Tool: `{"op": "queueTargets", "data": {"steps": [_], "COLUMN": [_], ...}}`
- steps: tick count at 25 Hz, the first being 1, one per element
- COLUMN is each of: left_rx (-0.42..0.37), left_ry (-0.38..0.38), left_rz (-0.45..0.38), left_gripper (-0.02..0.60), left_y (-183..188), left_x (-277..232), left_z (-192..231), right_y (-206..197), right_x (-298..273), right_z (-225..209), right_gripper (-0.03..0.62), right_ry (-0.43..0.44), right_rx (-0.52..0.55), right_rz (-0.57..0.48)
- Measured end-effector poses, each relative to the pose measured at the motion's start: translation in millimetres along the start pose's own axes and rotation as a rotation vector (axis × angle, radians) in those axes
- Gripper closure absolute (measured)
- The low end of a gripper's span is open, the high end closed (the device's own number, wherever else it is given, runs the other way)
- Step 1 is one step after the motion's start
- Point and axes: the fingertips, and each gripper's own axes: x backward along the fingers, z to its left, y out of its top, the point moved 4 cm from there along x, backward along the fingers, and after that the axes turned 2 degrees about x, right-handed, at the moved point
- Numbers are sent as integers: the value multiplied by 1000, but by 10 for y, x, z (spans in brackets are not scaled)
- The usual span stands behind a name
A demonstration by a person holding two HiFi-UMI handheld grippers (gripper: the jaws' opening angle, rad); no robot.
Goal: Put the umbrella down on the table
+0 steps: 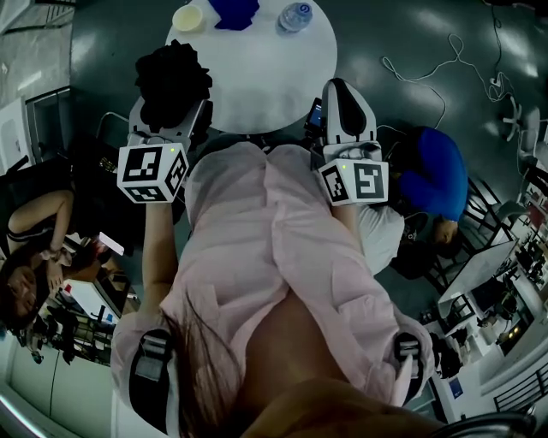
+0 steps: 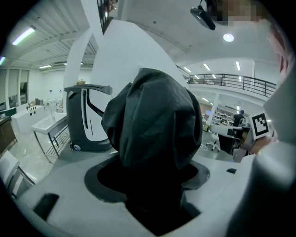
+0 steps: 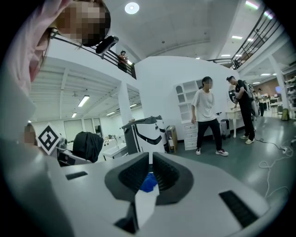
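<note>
A black folded umbrella [image 1: 172,79] is held upright over the near left edge of the round white table [image 1: 265,77]. My left gripper [image 1: 169,115] is shut on it. In the left gripper view the umbrella's dark fabric [image 2: 152,115] bulges out of the left gripper [image 2: 155,183] and hides the fingertips. My right gripper [image 1: 341,90] hovers at the table's near right edge. In its own view the right gripper [image 3: 151,162] is shut, its jaws holding nothing. Only a thin slit shows between them, with a bit of blue and white beyond.
On the table's far side sit a yellow-lidded cup [image 1: 190,17], a blue object [image 1: 233,10] and a water bottle [image 1: 294,15]. A person in blue [image 1: 437,175] crouches at the right and another person [image 1: 30,227] sits at the left. Cables [image 1: 445,64] lie on the floor.
</note>
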Motion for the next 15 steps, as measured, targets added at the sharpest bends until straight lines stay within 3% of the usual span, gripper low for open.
{"op": "queueTargets", "data": {"steps": [15], "left_rx": [-37], "left_ry": [-142], "left_rz": [309], "left_gripper": [262], "left_y": [-723], "left_x": [-1378], "left_z": [-78], "right_y": [-78], "right_x": [27], "right_z": [-109], "right_gripper": [551], "right_ry": [-62], "right_rx": [-26], "right_rz": [38]}}
